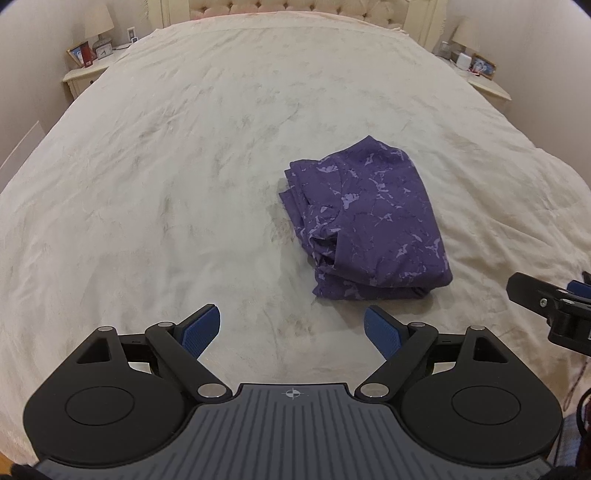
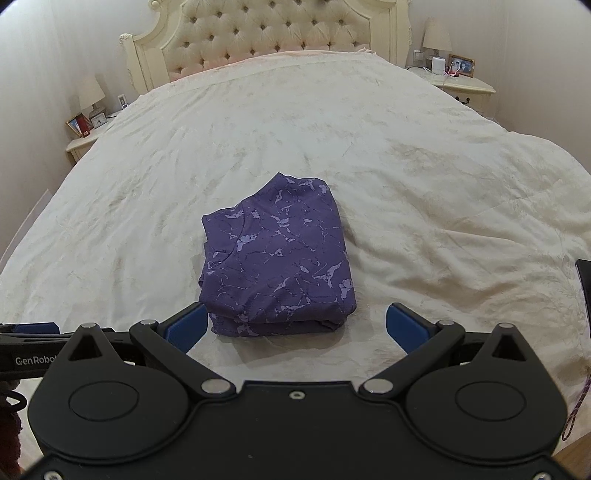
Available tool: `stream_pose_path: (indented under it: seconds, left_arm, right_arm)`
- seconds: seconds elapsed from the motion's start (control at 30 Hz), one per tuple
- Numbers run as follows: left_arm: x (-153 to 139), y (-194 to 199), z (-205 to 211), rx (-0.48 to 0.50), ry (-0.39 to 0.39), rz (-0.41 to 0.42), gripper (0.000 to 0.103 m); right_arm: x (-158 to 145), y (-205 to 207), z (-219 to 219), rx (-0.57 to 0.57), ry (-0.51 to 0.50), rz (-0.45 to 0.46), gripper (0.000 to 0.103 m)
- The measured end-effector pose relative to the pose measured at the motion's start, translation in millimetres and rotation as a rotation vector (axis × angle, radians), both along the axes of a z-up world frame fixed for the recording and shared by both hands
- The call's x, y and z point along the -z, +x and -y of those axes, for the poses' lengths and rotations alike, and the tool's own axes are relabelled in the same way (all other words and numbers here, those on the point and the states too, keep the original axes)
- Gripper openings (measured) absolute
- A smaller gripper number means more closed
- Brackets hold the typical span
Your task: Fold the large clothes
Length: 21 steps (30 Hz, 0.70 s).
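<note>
A purple patterned garment (image 1: 364,221) lies folded into a compact stack on the cream bedspread (image 1: 166,166). In the right wrist view the garment (image 2: 277,258) sits just ahead of my right gripper (image 2: 297,326), which is open and empty, its blue pads wide apart above the stack's near edge. My left gripper (image 1: 291,330) is open and empty, hovering near the bed's front, left of and nearer than the garment. The right gripper also shows at the right edge of the left wrist view (image 1: 554,299).
A tufted headboard (image 2: 266,29) stands at the far end. Nightstands with lamps and photo frames flank the bed, one on the left (image 2: 83,140) and one on the right (image 2: 465,86). The bedspread spreads wide around the garment.
</note>
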<state>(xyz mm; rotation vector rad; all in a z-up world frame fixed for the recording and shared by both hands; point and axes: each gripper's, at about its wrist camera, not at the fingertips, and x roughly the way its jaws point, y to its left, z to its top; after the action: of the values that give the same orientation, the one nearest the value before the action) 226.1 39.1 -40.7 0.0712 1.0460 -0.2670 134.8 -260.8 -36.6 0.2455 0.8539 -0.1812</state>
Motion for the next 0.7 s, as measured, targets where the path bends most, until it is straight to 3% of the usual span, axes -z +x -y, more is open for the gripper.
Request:
stream_pose_path:
  seconds: [0.7]
  left_arm:
    - [2.6,-3.7,22.7,-0.011,0.018,-0.022,0.085]
  right_arm:
    - [4.7,5.8,17.3,-0.035,0.016,-0.019,0.102]
